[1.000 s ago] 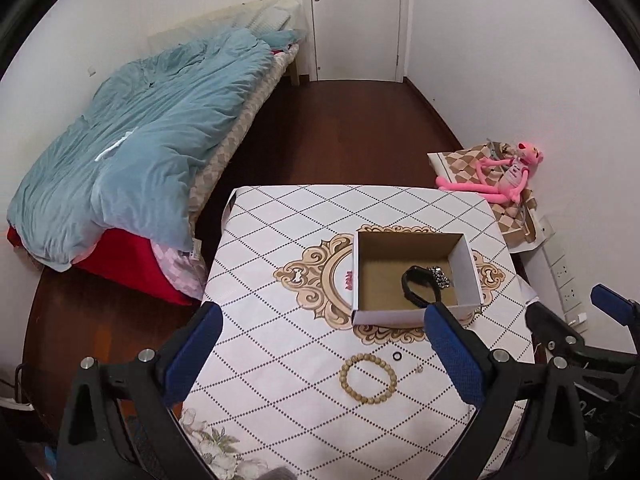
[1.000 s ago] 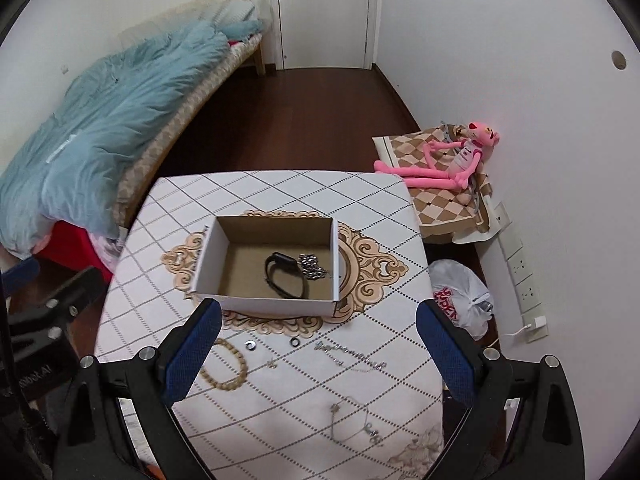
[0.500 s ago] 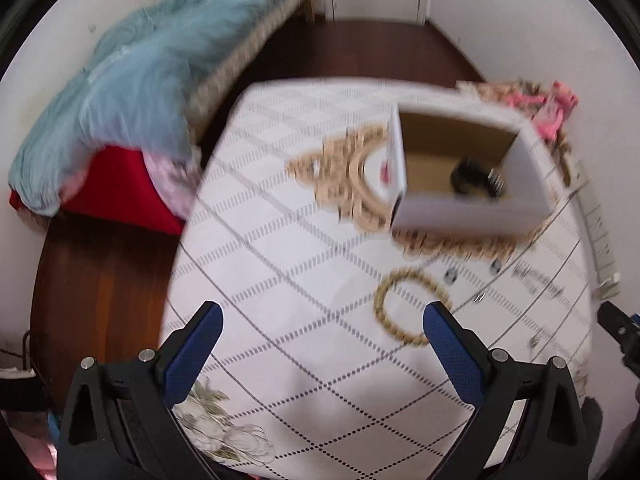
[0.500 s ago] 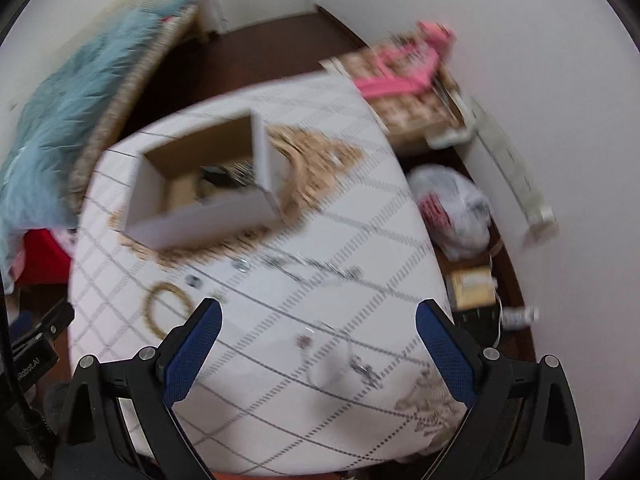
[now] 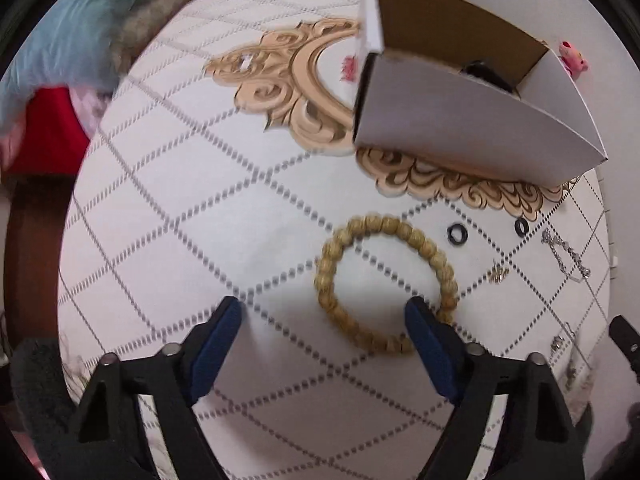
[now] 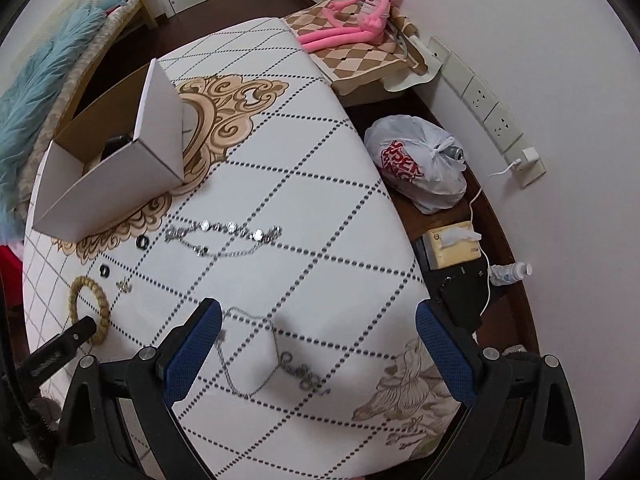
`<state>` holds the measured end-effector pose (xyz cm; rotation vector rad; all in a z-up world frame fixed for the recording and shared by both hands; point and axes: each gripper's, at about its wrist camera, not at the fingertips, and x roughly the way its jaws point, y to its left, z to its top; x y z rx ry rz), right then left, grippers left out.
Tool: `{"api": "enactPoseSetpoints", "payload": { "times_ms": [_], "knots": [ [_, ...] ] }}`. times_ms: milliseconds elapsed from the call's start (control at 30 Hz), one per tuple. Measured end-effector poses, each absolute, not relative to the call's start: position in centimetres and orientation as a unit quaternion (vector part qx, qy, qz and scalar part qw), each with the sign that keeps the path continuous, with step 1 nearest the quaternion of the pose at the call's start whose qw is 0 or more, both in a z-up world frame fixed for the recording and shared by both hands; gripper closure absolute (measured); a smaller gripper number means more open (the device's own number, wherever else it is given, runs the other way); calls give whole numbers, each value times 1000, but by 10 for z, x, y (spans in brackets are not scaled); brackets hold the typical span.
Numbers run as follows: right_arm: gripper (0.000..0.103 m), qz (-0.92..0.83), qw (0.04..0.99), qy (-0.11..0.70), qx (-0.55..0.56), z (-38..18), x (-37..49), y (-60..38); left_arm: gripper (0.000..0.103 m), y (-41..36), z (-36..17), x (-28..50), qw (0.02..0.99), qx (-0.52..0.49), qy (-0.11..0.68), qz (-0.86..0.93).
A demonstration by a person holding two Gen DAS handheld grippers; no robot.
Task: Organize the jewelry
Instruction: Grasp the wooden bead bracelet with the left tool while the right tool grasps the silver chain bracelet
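A wooden bead bracelet (image 5: 386, 284) lies on the white patterned tablecloth (image 5: 180, 220). My left gripper (image 5: 324, 316) is open and low over it, its right finger over the bracelet's near right side. Two black rings (image 5: 457, 235) and a small gold piece (image 5: 498, 276) lie right of it. The white cardboard box (image 5: 472, 120) stands behind, with a black band inside. My right gripper (image 6: 318, 332) is open and empty above a silver chain necklace (image 6: 272, 364). A rhinestone chain (image 6: 224, 234) lies farther out. The bracelet also shows in the right wrist view (image 6: 90, 308).
The table's right edge drops to the floor, where a white plastic bag (image 6: 420, 164), a tissue box (image 6: 452, 242) and a small bottle (image 6: 510, 270) lie. A pink plush toy (image 6: 360, 4) sits by the wall. A bed with a blue duvet (image 5: 52, 36) is left.
Both grippers have dropped down close to the table. The left now hovers over the bead bracelet, the right over the silver chain necklace. Both stay open.
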<state>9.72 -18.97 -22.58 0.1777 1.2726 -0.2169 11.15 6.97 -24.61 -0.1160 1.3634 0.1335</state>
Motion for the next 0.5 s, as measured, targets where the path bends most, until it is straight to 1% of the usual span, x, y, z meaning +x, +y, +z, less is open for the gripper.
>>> {"api": "enactPoseSetpoints", "payload": {
  "times_ms": [33,133,167,200,233,267,367,500],
  "knots": [
    [4,-99,794,594,83,-226,99,-190,26,69,-246,112,773,-54,629,63],
    [4,-91,794,595,81,-226,103,-187,38,67,-243,112,783,-50,617,60],
    [4,-86,794,596,81,-228,104,-185,49,65,-241,112,788,-45,612,55],
    [4,-83,793,597,83,-229,105,-183,68,63,-238,111,792,-40,608,48],
    [4,-80,793,598,84,-230,107,-182,77,62,-236,113,792,-38,608,41],
    [4,-78,793,598,84,-231,108,-181,96,61,-235,114,791,-40,610,30],
    [4,-70,794,597,90,-231,109,-178,96,65,-233,112,785,-74,615,3],
    [4,-70,796,593,99,-228,108,-179,97,65,-219,104,790,-88,607,-5]
  ]
}}
